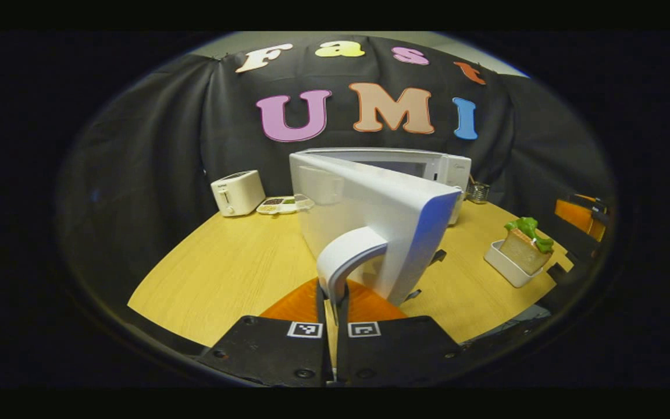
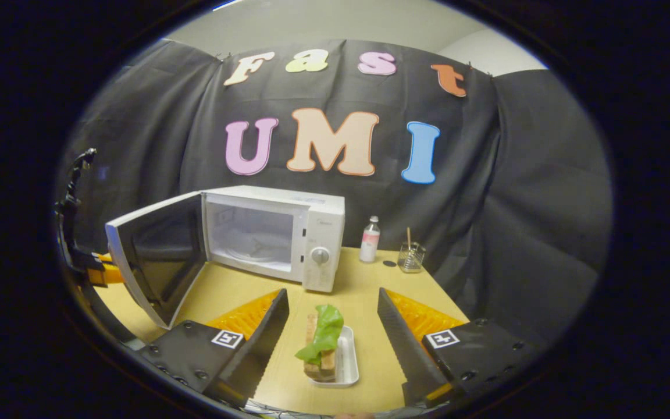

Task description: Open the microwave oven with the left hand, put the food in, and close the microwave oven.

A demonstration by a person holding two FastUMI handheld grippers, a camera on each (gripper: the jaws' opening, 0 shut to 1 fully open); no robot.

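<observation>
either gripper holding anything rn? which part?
Left gripper is shut on the microwave door, gripped at its handle. Right gripper is open, holding nothing, with the sandwich between its fingers.

Black cloth (image 2: 515, 192) hangs creased behind and around a light wood surface (image 2: 370, 291). Pale wall (image 2: 323, 23) shows above the cloth. Lighting dim, booth edges dark.
</observation>
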